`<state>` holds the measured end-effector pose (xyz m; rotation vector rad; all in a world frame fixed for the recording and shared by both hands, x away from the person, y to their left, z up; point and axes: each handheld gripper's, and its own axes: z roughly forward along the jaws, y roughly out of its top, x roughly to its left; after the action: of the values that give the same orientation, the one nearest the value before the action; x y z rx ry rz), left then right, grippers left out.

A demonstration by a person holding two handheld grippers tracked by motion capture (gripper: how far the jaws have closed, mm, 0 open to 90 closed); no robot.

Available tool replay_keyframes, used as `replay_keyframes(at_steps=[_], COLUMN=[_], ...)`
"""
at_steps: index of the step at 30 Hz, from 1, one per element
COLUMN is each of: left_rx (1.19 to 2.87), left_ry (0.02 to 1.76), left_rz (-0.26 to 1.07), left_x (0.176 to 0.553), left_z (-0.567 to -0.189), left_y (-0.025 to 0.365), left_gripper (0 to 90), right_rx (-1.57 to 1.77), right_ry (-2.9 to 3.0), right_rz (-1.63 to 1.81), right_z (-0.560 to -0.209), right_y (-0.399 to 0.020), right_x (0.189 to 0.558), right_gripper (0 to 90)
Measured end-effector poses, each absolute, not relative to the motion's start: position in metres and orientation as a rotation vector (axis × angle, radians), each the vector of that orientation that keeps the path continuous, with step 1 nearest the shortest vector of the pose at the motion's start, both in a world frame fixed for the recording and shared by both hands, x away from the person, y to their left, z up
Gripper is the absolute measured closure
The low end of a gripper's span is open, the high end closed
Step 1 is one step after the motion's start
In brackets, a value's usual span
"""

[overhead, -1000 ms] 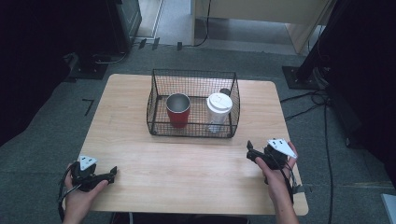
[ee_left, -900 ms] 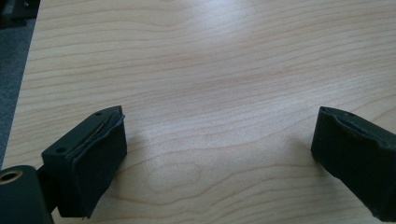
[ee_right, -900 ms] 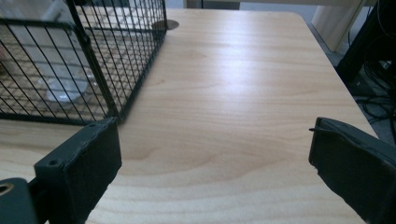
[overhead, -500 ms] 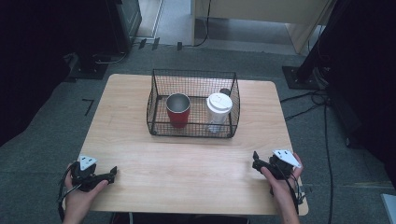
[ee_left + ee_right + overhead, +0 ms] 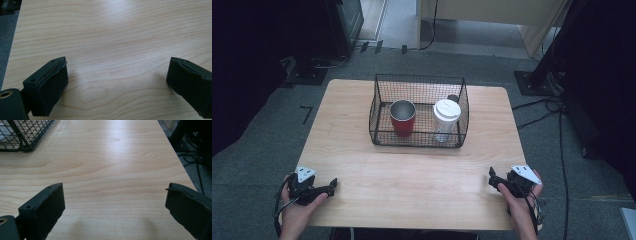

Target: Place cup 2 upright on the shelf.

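A black wire basket point(image 5: 418, 82) stands on the wooden table point(image 5: 412, 175), toward the far middle. Inside it a red metal cup point(image 5: 402, 119) stands at the left and a clear cup with a white lid point(image 5: 446, 119) at the right. My left gripper point(image 5: 332, 185) rests at the table's near left corner, open, with bare wood between its jaws point(image 5: 117, 82). My right gripper point(image 5: 492, 176) sits low at the near right edge, also open and holding nothing; its view shows wood point(image 5: 115, 202) and a corner of the basket point(image 5: 22, 135) at the upper left.
The table's right edge point(image 5: 180, 162) drops to grey floor with black cables point(image 5: 547, 107) and a dark stand base point(image 5: 532, 82). Dark furniture and a wooden cabinet point(image 5: 477, 20) stand beyond the far edge.
My right gripper has come down and back toward the near right edge of the table. The left gripper and the basket with its cups stay where they were.
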<state>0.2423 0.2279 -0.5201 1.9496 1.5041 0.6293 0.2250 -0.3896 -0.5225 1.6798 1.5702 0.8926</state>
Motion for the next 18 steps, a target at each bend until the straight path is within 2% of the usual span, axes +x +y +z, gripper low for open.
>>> replay_keyframes(at_steps=[18], left_rx=[1.95], left_ry=[1.504], left_rz=[0.629], left_x=[0.242], left_z=[-0.52], left_y=[0.228], left_gripper=[4.3], right_rx=[1.823], right_ry=[1.615], right_rz=[0.748], right_z=[-0.527], right_y=[-0.415], right_x=[0.216], right_gripper=[2.4])
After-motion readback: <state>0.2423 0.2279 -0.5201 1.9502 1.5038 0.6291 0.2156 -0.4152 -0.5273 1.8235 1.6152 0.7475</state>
